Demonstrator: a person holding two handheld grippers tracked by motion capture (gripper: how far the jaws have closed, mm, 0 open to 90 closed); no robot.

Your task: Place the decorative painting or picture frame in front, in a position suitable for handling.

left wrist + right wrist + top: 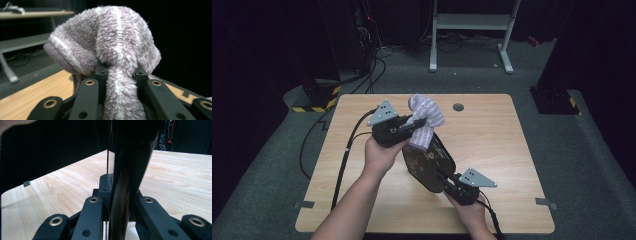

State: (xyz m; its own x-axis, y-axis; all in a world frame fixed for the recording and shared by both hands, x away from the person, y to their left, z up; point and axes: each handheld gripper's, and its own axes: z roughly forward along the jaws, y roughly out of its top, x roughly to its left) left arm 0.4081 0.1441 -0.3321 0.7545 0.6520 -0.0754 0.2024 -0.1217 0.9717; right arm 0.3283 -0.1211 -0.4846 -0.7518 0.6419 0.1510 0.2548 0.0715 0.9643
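A fluffy lilac sock with white stripes (425,117) is held up above the wooden table (492,135). My left gripper (414,124) is shut on the sock (117,52), whose pile bunches between the two black jaws. A flat black oval plate (429,162) stands tilted on edge below the sock, touching its lower end. My right gripper (451,181) is shut on the plate's near rim; in the right gripper view the glossy black plate (130,162) rises edge-on between the jaws. A person's hand holds each gripper.
A small dark round grommet (458,107) sits in the table near its far edge. Cables (343,160) trail off the left side of the table. A white metal frame (472,30) stands on the grey floor beyond the table.
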